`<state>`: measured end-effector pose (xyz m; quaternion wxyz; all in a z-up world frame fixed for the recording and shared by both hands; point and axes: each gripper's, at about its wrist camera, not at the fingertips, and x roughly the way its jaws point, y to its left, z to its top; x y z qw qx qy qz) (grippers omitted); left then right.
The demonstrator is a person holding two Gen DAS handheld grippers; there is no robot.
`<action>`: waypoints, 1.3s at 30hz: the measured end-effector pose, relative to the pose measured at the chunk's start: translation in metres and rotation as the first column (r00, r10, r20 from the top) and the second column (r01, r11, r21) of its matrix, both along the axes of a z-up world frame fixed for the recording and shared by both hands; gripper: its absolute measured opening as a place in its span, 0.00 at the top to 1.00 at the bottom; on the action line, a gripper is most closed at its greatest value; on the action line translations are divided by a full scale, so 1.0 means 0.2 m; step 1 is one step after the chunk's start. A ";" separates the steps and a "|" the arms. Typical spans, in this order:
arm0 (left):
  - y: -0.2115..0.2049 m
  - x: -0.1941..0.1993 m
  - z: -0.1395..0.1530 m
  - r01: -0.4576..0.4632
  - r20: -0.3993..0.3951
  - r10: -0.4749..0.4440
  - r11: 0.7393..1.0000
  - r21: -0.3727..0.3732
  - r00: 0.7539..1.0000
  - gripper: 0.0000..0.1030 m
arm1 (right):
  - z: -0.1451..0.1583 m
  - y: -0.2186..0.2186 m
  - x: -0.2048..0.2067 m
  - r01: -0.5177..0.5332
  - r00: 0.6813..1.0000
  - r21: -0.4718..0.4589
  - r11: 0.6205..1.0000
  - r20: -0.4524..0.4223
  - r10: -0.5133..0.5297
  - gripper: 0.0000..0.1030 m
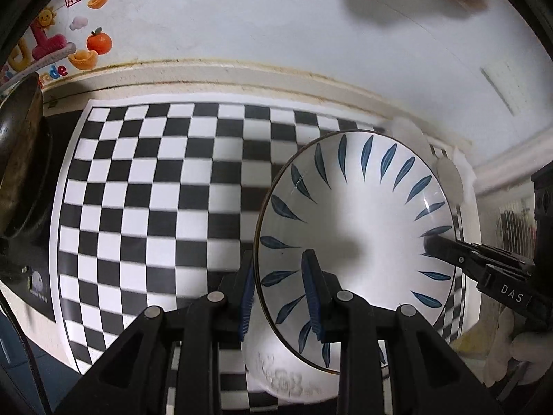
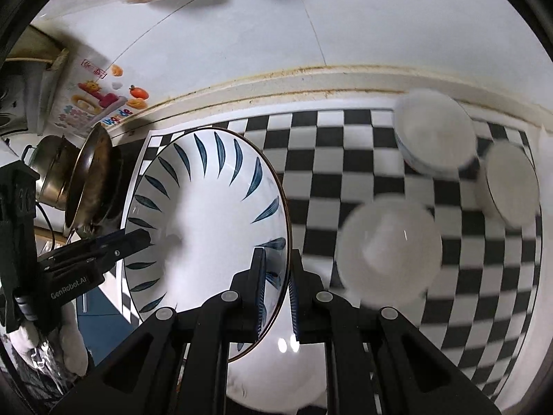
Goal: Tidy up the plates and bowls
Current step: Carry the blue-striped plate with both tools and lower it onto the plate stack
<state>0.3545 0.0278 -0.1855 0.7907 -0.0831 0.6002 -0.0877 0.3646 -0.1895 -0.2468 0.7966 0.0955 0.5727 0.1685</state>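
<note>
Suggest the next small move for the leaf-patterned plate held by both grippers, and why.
Probably carry the leaf-patterned plate level toward a bare stretch of the checkered mat and lower it there. Left gripper and right gripper each clamp opposite rims, and the plate looks lifted and tilted. Three white bowls crowd the mat's right side, so that area is best avoided.

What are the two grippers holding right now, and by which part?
Both hold the white bowl with blue leaf strokes by its rim: left gripper and right gripper on opposite edges, one finger inside, one outside.
</note>
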 end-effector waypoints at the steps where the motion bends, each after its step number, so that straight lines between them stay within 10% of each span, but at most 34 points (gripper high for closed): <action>1: -0.01 -0.04 -0.01 0.011 -0.005 -0.011 1.000 -0.002 1.000 0.77 | -0.01 -0.01 -0.05 0.006 1.000 0.003 1.000 -0.001 -0.006 0.86; 14: -0.08 -0.31 -0.24 0.066 -0.093 -0.064 0.998 0.022 0.994 0.77 | -0.30 -0.10 -0.46 0.077 0.992 0.040 0.996 -0.104 -0.073 0.86; 39: -0.16 -0.32 -0.54 0.100 -0.196 -0.082 0.991 0.086 0.977 0.77 | -0.62 -0.12 -0.45 0.117 0.976 0.011 0.993 -0.187 -0.113 0.86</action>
